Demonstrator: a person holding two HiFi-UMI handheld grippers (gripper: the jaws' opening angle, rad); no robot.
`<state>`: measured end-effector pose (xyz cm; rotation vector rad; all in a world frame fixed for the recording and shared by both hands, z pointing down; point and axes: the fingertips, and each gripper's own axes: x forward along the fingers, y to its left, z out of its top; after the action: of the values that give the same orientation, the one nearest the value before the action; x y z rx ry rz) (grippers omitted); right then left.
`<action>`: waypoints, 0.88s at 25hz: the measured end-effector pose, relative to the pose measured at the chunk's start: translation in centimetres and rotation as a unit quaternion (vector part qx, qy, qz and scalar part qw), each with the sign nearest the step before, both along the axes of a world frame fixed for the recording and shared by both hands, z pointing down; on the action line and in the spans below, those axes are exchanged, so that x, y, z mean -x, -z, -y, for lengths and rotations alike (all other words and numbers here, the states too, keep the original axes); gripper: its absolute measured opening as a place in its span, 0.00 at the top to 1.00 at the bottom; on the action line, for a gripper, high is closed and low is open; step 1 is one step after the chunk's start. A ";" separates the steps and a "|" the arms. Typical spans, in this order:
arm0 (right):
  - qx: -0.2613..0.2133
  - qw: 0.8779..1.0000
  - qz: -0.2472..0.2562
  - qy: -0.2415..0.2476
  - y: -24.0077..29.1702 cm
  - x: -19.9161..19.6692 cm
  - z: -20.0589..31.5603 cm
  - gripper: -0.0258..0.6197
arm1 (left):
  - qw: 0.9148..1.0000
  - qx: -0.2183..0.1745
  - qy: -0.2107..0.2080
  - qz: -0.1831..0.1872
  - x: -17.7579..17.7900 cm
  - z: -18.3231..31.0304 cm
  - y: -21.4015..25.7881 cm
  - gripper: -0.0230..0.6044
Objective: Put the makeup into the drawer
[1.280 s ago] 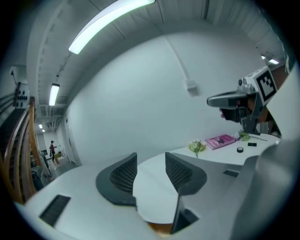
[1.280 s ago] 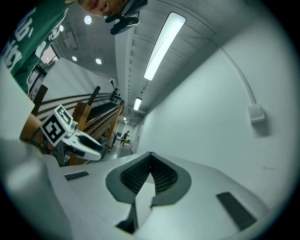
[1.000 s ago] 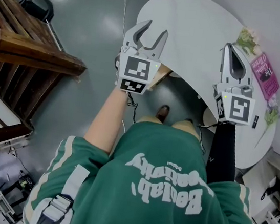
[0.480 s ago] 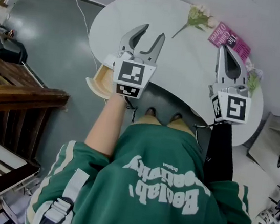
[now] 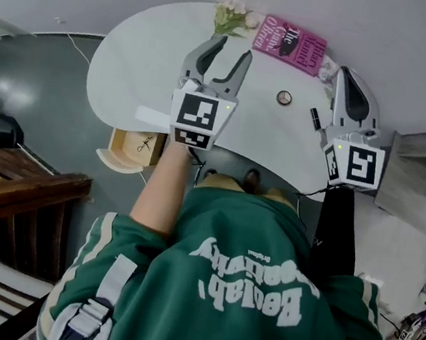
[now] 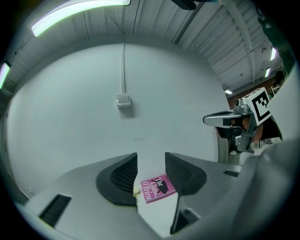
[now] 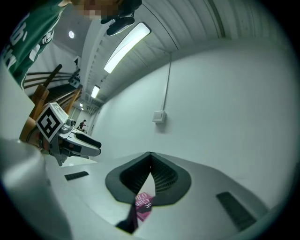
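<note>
On the white table (image 5: 133, 68) lie a small round compact (image 5: 284, 97) and a short black makeup tube (image 5: 314, 118). Both sit between my two grippers, nearer the right one. My left gripper (image 5: 234, 46) hovers over the table's middle, open and empty; in the left gripper view (image 6: 151, 157) a pink book (image 6: 158, 187) shows through the gap. My right gripper (image 5: 346, 71) is shut on nothing, its tips meeting (image 7: 150, 154). The wooden drawer (image 5: 133, 150) stands pulled out below the table's left front edge.
At the table's far edge, by the grey wall, lie the pink book (image 5: 290, 41) and a sprig of pale flowers (image 5: 233, 17). Wooden stairs (image 5: 14, 184) stand at the left, and shelving (image 5: 425, 171) at the right.
The person has turned: the table has swung round, bringing the book, the flowers, the makeup and the open drawer into view. Both grippers travelled along with the turn; their jaws look unchanged.
</note>
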<state>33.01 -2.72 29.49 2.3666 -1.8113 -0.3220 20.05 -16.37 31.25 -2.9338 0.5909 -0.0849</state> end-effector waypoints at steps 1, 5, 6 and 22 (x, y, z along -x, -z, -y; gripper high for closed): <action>0.000 1.000 0.002 -0.009 -0.3 -1.0 -0.9 0.95 | 1.000 0.006 -0.008 0.004 -1.0 -0.7 -0.7 0.64; 0.003 0.999 0.014 -0.029 -1.4 -3.6 -3.3 0.95 | 0.999 0.023 -0.032 0.022 -3.7 -3.1 -3.2 0.64; 0.004 0.999 0.017 -0.033 -1.6 -4.1 -3.7 0.95 | 0.998 0.021 -0.043 0.029 -4.5 -3.8 -3.6 0.65; 0.038 0.988 0.038 -0.145 -4.7 -9.8 -14.6 0.95 | 0.937 0.120 -0.156 0.290 -13.8 -8.5 -30.4 0.53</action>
<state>42.83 11.88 34.14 2.5715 -1.4476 -0.1276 33.84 -7.86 61.67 -2.9493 0.0226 -1.0035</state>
